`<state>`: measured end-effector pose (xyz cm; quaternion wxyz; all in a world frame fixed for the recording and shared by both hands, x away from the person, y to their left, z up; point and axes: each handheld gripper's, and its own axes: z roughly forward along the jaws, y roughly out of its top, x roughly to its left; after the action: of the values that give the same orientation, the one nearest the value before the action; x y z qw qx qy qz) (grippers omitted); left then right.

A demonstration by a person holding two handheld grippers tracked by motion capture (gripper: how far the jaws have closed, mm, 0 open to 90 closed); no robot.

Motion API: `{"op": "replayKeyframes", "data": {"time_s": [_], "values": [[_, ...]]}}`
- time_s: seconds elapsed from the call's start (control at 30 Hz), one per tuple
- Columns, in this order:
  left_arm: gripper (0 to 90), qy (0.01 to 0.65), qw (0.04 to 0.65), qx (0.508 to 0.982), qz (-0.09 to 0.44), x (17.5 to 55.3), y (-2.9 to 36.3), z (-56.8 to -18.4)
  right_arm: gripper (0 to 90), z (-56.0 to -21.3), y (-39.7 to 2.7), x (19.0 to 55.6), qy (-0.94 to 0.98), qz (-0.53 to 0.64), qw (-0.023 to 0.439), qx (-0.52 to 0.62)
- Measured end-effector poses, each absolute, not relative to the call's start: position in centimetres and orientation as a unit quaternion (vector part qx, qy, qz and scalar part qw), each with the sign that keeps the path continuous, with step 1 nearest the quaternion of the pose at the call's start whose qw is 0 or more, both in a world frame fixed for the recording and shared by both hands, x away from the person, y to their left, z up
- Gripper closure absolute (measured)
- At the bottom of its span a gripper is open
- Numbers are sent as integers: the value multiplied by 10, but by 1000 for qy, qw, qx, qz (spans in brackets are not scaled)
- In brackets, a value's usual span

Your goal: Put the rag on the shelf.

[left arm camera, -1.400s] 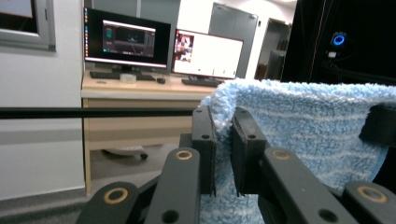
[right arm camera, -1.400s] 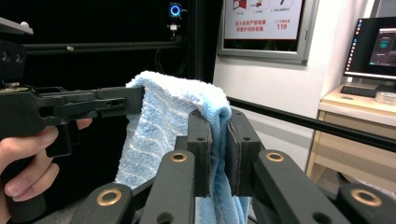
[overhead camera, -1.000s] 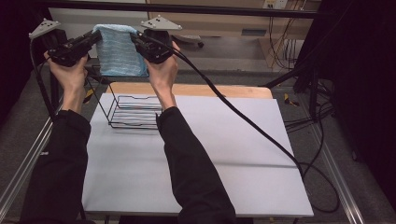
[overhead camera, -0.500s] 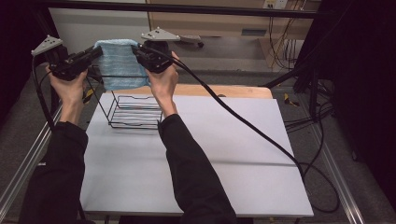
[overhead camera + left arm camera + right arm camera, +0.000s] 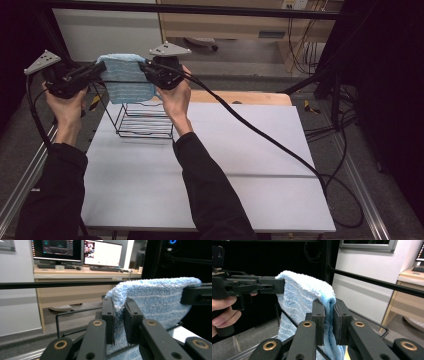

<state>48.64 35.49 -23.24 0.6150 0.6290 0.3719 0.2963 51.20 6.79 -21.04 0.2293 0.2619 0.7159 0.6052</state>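
White table [image 5: 240, 165], wooden desk [image 5: 75, 271] behind.

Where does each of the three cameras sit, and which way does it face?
High view: above the person's side, facing forward and down on the white table; forearms, both hands, left gripper and right gripper show.
Left gripper view: on the left gripper, looking along its jaws at the blue towel and a desk with monitors.
Right gripper view: on the right gripper, looking across at the other gripper and hand.
Shared: the towel, clamped at both ends above the wire basket.
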Motion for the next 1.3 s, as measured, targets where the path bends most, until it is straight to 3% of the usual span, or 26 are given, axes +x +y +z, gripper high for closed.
{"op": "replayKeyframes", "data": {"time_s": [0.63,1.0,1.3], "values": [[773,356,605,652,286,460,363,-244,811,-217,67,492,752,577,219,230],[726,388,594,645,286,453,370,-228,813,-220,69,486,762,569,223,215],[842,423,564,652,278,463,361,-192,814,-227,64,486,763,573,210,214]]}}
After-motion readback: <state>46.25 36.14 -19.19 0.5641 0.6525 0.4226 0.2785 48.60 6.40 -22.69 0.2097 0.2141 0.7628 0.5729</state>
